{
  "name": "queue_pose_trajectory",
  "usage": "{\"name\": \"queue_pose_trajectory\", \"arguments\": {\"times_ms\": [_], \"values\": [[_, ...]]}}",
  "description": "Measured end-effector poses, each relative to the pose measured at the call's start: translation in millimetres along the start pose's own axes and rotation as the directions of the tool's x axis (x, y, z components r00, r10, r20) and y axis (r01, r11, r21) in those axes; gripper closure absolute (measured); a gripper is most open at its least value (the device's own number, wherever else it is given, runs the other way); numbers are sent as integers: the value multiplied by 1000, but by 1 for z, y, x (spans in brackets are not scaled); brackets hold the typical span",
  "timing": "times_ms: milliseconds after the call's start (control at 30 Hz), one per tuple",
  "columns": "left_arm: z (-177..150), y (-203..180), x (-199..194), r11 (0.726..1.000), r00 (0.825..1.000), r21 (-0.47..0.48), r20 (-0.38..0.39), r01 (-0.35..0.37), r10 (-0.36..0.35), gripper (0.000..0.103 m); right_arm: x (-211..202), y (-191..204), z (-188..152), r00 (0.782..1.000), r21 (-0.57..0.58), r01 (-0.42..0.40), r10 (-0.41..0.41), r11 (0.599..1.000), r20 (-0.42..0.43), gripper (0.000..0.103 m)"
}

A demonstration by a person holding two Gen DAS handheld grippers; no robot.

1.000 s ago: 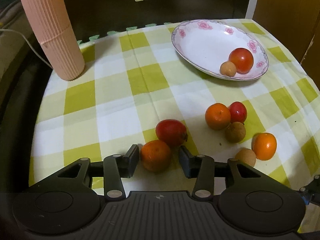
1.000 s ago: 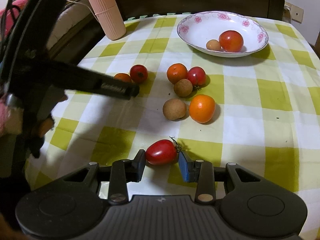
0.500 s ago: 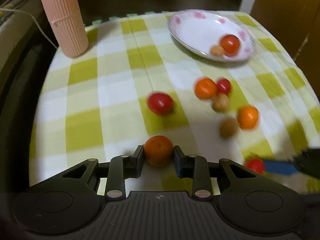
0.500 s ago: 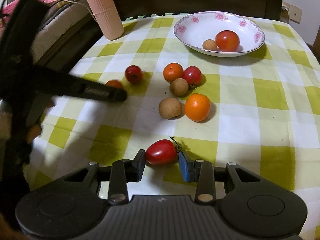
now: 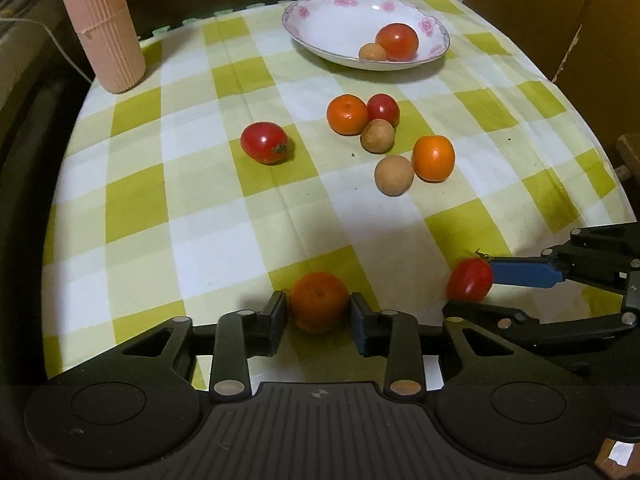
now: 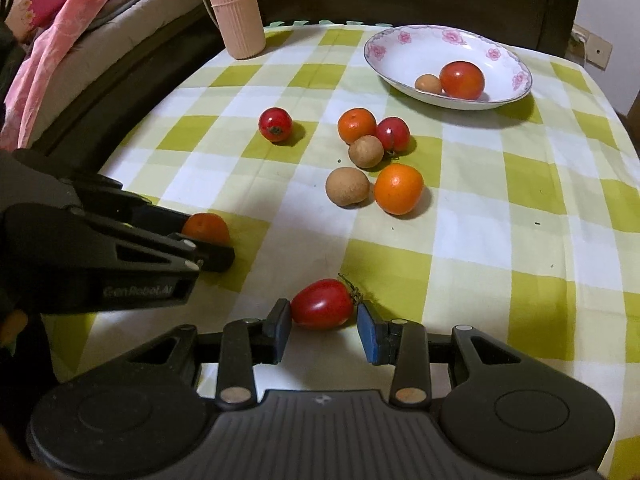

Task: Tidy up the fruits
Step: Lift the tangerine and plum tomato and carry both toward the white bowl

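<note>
My left gripper (image 5: 319, 314) is shut on a small orange (image 5: 319, 301), near the table's front edge; it also shows in the right wrist view (image 6: 206, 227). My right gripper (image 6: 325, 326) is around an oblong red tomato (image 6: 323, 304), with its pads at the fruit's ends; the tomato also shows in the left wrist view (image 5: 469, 279). A white flowered plate (image 5: 320, 28) at the back holds a big tomato (image 5: 397, 41) and a small brown fruit (image 5: 372, 52).
Loose on the checked cloth: a red tomato (image 5: 264, 143), two oranges (image 5: 347, 114) (image 5: 433, 158), a small red tomato (image 5: 383, 109) and two brown fruits (image 5: 377, 135) (image 5: 393, 175). A pink ribbed cylinder (image 5: 99, 24) stands at the back left. A dark cabinet is behind.
My left gripper closed on the orange and drew back with it toward the front edge, away from the red tomato. My right gripper stayed around the oblong tomato.
</note>
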State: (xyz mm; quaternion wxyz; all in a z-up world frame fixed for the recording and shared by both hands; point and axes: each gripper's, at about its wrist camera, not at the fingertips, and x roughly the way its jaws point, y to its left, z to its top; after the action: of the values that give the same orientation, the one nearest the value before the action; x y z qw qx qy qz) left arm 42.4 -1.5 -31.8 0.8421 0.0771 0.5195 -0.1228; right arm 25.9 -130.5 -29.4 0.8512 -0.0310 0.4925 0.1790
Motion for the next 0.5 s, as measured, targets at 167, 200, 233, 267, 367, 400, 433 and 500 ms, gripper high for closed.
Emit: {"name": "queue_pose_trajectory", "arguments": {"times_ms": [167, 200, 233, 267, 367, 400, 433, 500], "values": [[-1, -3, -4, 1000, 1000, 12, 15, -14, 14, 41, -1, 1, -2, 1000, -12, -12, 12, 1000, 5, 61], [-1, -2, -5, 1000, 1000, 8, 18, -14, 13, 41, -1, 2, -2, 1000, -17, -13, 13, 1000, 5, 60], [0, -1, -5, 1000, 1000, 3, 17, -12, 12, 39, -1, 3, -3, 1000, -23, -16, 16, 1000, 4, 57], [0, 0, -5, 1000, 1000, -2, 15, -14, 14, 39, -1, 4, -3, 1000, -29, -17, 17, 999, 5, 55], [0, -1, -4, 1000, 1000, 8, 14, -21, 20, 39, -1, 5, -4, 1000, -34, -16, 16, 999, 10, 55], [1, -3, -4, 1000, 1000, 16, 17, -21, 20, 37, -1, 3, -4, 1000, -27, -19, 19, 999, 13, 55], [2, -4, -4, 1000, 1000, 23, 19, -21, 21, 35, -2, 3, -4, 1000, -21, -20, 20, 1000, 15, 55], [3, -5, -2, 999, 1000, 31, 16, -27, 26, 35, -2, 1, -3, 1000, -14, -25, 25, 1000, 15, 55]]}}
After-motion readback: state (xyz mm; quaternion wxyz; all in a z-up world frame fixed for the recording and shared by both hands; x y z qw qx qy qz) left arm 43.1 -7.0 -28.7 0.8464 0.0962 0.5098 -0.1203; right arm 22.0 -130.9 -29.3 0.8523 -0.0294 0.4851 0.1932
